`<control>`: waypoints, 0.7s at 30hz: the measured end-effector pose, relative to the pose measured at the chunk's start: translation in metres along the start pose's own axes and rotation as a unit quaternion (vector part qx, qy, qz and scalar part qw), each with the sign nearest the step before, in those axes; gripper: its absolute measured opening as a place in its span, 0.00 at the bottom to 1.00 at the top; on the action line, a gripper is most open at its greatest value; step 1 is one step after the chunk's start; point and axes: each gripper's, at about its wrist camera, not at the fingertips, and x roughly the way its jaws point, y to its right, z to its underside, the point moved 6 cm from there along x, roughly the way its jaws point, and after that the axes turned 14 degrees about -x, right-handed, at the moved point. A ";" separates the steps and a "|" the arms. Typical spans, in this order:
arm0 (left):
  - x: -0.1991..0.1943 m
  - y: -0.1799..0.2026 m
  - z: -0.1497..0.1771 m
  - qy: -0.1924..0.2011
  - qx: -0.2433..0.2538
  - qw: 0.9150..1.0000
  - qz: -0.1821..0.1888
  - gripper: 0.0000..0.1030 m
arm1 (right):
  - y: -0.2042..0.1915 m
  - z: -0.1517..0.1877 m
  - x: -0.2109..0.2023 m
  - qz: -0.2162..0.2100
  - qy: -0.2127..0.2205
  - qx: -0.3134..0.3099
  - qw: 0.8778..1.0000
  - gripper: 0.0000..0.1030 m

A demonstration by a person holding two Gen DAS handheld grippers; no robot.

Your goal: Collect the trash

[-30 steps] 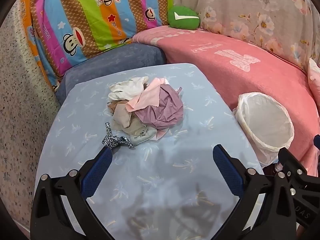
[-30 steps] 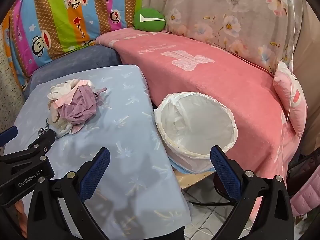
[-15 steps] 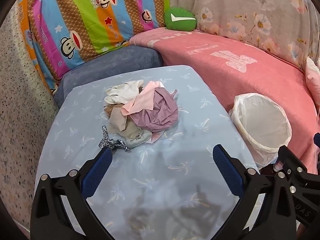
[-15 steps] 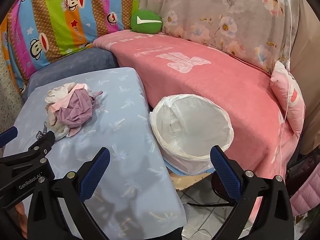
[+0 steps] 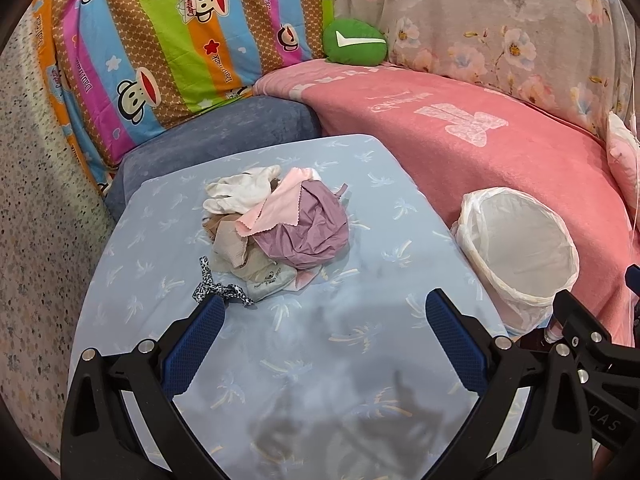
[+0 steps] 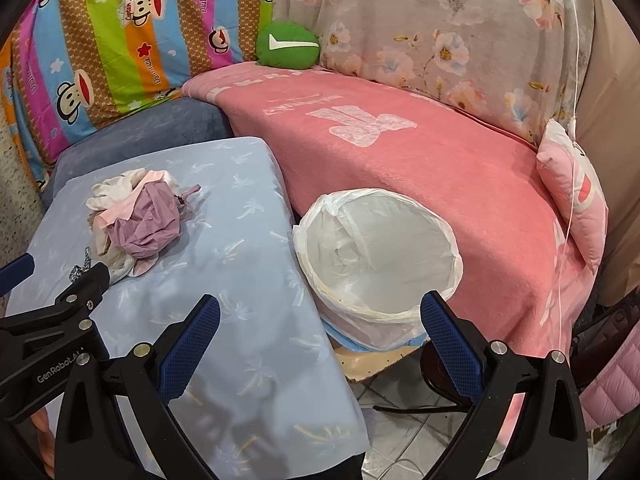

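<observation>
A pile of crumpled cloth scraps [image 5: 276,228], white, pink, mauve and beige, lies on the light blue table [image 5: 360,352]; it also shows in the right wrist view [image 6: 136,224]. A black-and-white patterned strip [image 5: 218,290] lies at the pile's near left. My left gripper [image 5: 324,308] is open and empty, just short of the pile. A bin lined with a white bag [image 6: 376,256] stands at the table's right edge. My right gripper [image 6: 320,312] is open and empty, near the bin's front rim.
A pink blanket [image 5: 500,148] covers the sofa behind the bin [image 5: 520,248]. A green cushion [image 5: 354,42], a striped monkey-print pillow [image 5: 160,48] and a blue seat cushion [image 5: 216,132] lie beyond the table. Tiled floor [image 6: 400,440] shows below the bin.
Both grippers have drawn back slightly and risen; the pile and the bin look a little farther and lower in view. Both stay open and empty.
</observation>
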 end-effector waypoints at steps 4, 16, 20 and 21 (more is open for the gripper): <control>-0.001 0.001 0.000 0.002 0.001 1.000 0.001 0.93 | 0.002 0.001 0.000 -0.001 0.001 0.003 1.000 0.94; -0.002 0.003 -0.001 0.003 0.002 1.000 0.003 0.93 | 0.005 0.003 0.000 0.003 0.001 0.006 1.000 0.94; -0.002 0.005 0.000 0.004 0.004 1.000 0.005 0.93 | 0.005 0.002 0.000 0.003 0.001 0.007 1.000 0.94; -0.002 0.005 0.000 0.004 0.004 1.000 0.005 0.93 | 0.005 0.003 0.000 0.004 0.001 0.006 1.000 0.94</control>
